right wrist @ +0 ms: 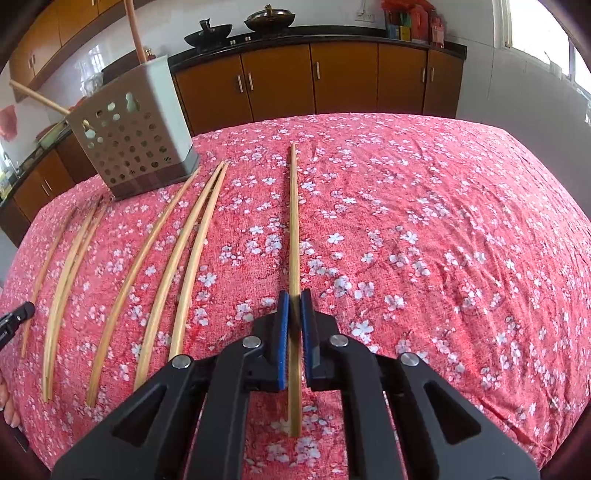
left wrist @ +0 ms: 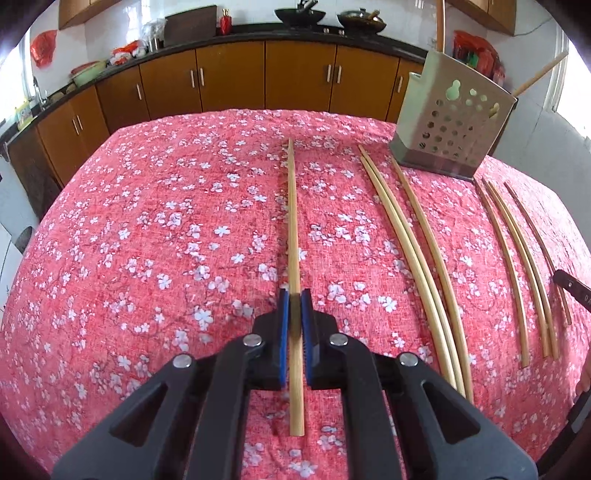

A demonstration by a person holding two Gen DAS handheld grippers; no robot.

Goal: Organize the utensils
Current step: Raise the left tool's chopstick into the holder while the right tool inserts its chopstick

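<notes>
Pickup step under way, left gripper (left wrist: 294,301) and right gripper (right wrist: 294,301) each clamped on a pale bamboo chopstick (left wrist: 293,221) (right wrist: 293,221); next, presumably, lifted toward perforated steel holder (left wrist: 448,131).

Count, left view. Holder (left wrist: 443,122): 1. Chopsticks (left wrist: 293,240) lying on the cloth (left wrist: 147,221): 8. Four are left of the holder (a single, a touching pair, a single). Four are in front of it and to its right (a single, a touching pair, a darker single). The right view resolves only 7, as the group left of the holder is too tightly packed to separate. Sticks (left wrist: 439,26) standing in the holder: 2. Woks (left wrist: 295,15) behind the holder: 2.
</notes>
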